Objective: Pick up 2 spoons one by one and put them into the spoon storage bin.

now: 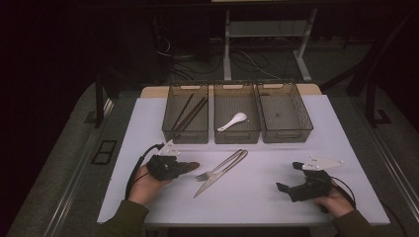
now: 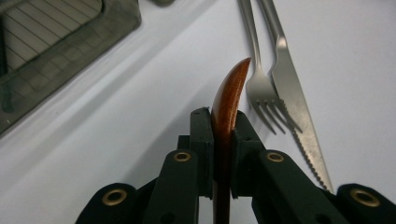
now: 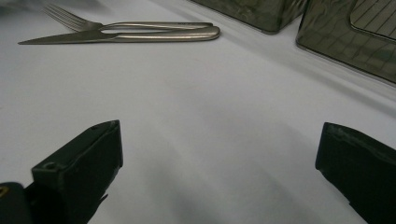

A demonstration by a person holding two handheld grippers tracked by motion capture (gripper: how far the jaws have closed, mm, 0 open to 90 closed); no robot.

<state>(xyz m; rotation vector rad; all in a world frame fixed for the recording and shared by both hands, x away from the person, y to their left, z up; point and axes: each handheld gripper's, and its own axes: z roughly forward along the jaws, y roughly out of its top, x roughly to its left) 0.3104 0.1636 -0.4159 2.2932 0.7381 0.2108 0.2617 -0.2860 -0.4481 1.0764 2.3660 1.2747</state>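
Pinching a reddish-brown wooden spoon (image 2: 229,100) edge-on between its two black jaws, the left gripper (image 2: 219,128) has both pads pressed against the spoon's sides, and the curved wooden tip juts out beyond them. In the high view that spoon (image 1: 189,167) pokes from the left gripper (image 1: 184,167) over the white table top (image 1: 257,192), just left of the steel fork (image 1: 217,168). The fork (image 2: 262,77) lies flat with its tines close beside the spoon's tip, not touching it. A steel knife with a serrated edge (image 2: 299,109) lies against the fork's far side, and the two handles cross (image 3: 187,31). Whether the spoon rests on the table or is lifted cannot be told.

Well right of the fork, the right gripper (image 1: 289,190) sits low over the table with its jaws spread wide (image 3: 219,158) and only bare table between them.

Beyond the fork stand three grey mesh trays in a row. The left tray (image 1: 170,111) holds dark brown chopsticks (image 1: 190,112), the middle tray (image 1: 237,137) holds a white ceramic spoon (image 1: 233,121), and the right tray (image 1: 299,106) stands beside it.
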